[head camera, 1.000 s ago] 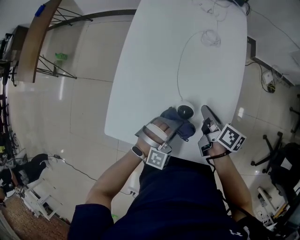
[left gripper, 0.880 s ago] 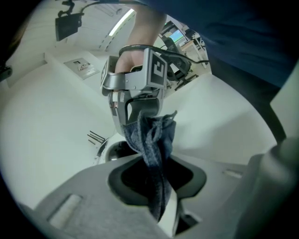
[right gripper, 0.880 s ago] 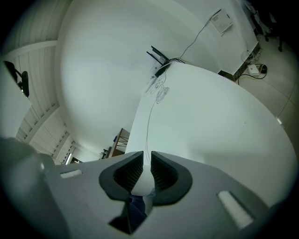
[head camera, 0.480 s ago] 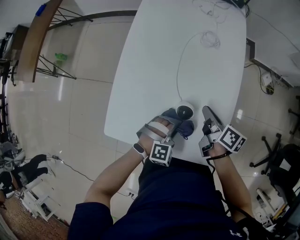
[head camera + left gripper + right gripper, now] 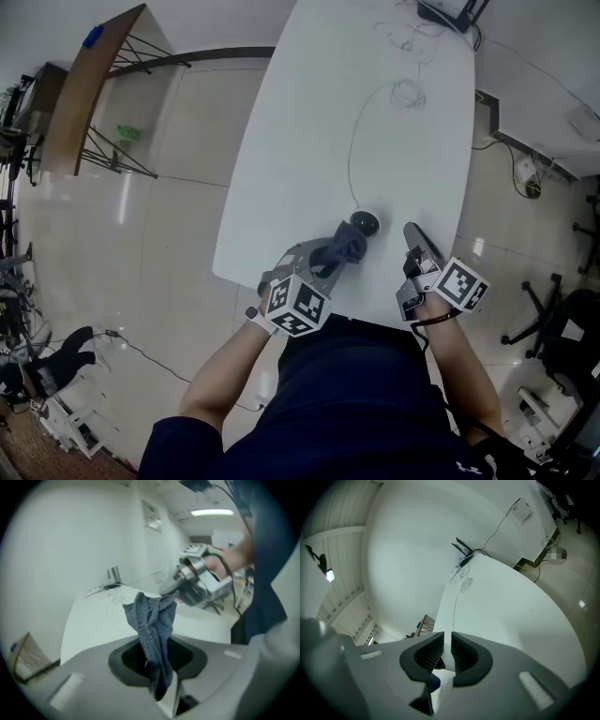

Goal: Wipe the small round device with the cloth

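Gripping the blue cloth (image 5: pixel 151 630), the left gripper (image 5: pixel 157 672) has its jaws clenched on a bunched fold, and the free end stands up out of them. In the head view the cloth's end reaches the near-left side of the small round device (image 5: pixel 365 223) — touching or just beside, cannot tell. The device sits on the white table (image 5: pixel 309 141) near its front edge, with a thin cable (image 5: pixel 350 150) running away from it. To its right, apart from it, is the right gripper (image 5: pixel 446 651) — jaws drawn almost together, nothing between them.
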`<state>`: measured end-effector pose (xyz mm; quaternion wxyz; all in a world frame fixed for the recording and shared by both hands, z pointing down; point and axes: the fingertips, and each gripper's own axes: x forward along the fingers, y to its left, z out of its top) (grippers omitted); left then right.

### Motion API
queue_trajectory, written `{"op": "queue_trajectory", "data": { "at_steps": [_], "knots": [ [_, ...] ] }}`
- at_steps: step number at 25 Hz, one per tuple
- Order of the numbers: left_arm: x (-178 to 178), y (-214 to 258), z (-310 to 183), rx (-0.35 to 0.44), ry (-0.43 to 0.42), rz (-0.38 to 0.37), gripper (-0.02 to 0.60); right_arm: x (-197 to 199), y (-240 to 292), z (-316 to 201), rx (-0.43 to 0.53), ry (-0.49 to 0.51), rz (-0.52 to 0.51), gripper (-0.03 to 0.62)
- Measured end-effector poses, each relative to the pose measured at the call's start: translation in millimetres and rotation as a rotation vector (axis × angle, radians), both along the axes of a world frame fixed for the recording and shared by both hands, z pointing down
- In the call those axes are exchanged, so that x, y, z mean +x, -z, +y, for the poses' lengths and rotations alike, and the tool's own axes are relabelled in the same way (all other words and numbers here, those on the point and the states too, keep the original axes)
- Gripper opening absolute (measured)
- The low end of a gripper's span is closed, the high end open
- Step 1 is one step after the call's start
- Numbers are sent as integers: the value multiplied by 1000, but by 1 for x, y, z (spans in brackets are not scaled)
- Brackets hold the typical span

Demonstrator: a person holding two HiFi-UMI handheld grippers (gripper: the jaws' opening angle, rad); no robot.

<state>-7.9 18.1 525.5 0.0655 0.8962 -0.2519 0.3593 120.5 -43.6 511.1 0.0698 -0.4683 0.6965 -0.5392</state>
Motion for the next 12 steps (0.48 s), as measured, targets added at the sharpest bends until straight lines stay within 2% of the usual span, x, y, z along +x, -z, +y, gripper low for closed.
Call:
{"op": "queue_trajectory", "data": {
  "at_steps": [2, 4, 6, 12],
  "knots": [
    [-17, 15, -20, -70, 171, 111, 97, 7, 0, 0, 4, -13, 1, 53],
    [-25, 21, -38, -114, 288, 155, 97, 12, 0, 3, 1, -30, -4, 51],
    [-18, 23, -46, -128, 313, 157, 97, 14, 0, 5, -6, -45, -17, 49],
    [28, 22, -36, -218, 297, 145, 97, 20, 7, 6, 0, -65, -29, 48]
  ]
}}
